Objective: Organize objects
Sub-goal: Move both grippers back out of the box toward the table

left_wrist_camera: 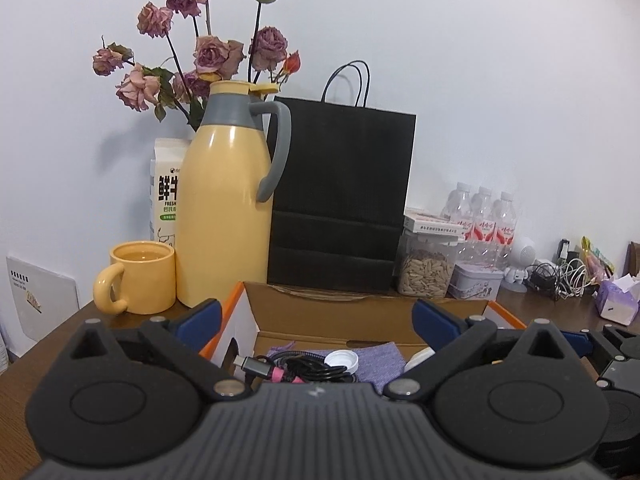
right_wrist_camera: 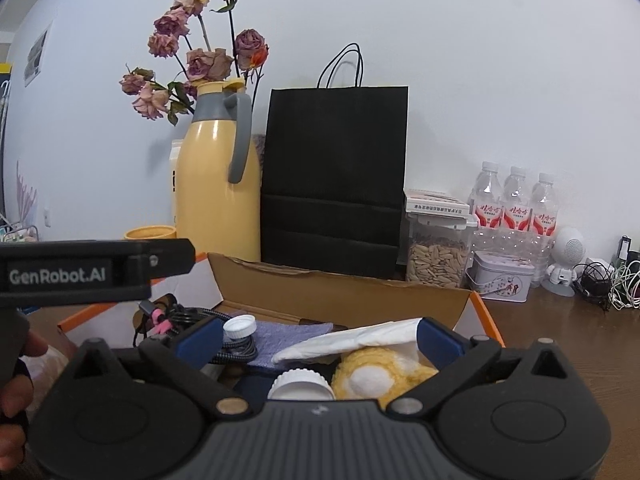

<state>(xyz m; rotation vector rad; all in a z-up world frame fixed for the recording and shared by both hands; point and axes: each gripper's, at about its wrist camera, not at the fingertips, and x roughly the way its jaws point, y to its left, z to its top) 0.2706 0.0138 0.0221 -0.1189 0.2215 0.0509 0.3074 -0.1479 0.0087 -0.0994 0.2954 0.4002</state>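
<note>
The cardboard box [right_wrist_camera: 344, 300] lies just below our wide-open, empty right gripper [right_wrist_camera: 320, 340] and left gripper [left_wrist_camera: 316, 314].

Yellow flask [left_wrist_camera: 228, 200]; black paper bag [left_wrist_camera: 340, 196]

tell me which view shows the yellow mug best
The left wrist view: the mug shows whole there, handle and rim included, beside the flask. In the right wrist view only its rim peeks above the left claw's body.
</note>
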